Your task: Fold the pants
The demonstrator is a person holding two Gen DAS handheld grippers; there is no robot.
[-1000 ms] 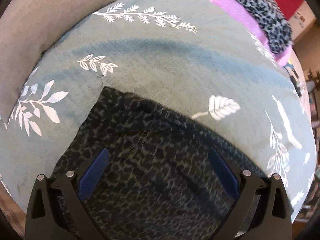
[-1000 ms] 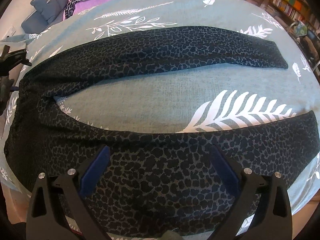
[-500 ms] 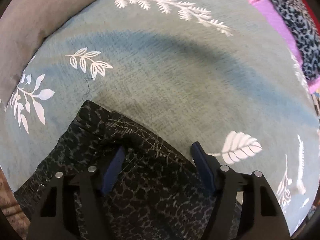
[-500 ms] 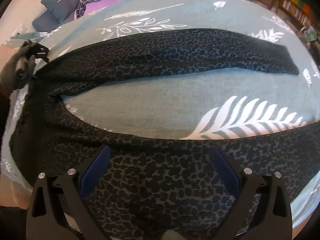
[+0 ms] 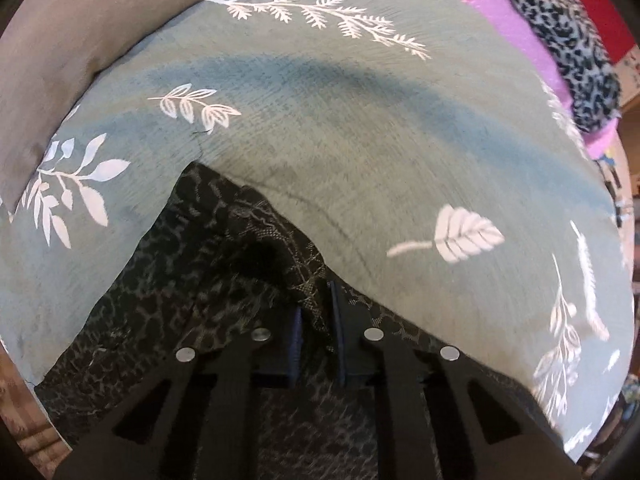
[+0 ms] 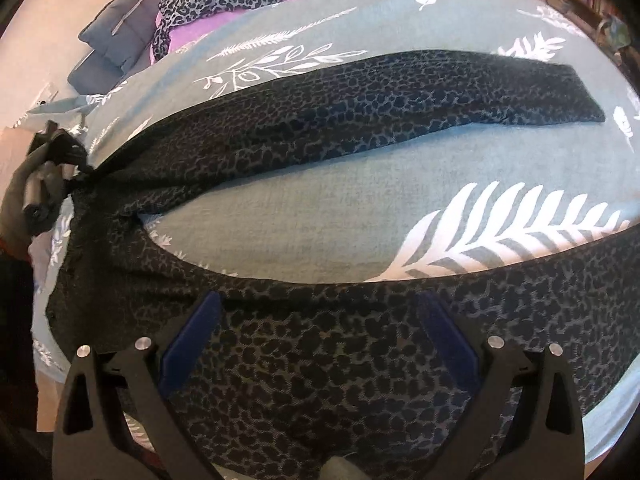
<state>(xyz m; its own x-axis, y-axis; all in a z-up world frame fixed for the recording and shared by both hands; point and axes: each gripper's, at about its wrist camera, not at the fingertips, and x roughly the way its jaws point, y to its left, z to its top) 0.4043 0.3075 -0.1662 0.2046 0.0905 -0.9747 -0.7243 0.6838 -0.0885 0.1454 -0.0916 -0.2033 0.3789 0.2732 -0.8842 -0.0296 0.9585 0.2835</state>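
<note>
Waistband corner of the pants [image 5: 224, 248], spread over the leaf-print bedspread [image 5: 360, 152], pinched by just-closed left gripper [image 5: 316, 336], apparently bunched and tugged, right gripper [image 6: 320, 344] spread wide above the near leg, holding nothing, fold probably ready to begin.

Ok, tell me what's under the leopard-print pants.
Under the pants lies the teal leaf-print bedspread, visible between the two legs and around them. What the bedspread carries directly beneath the fabric is covered. The left gripper pinches the waistband corner.
</note>
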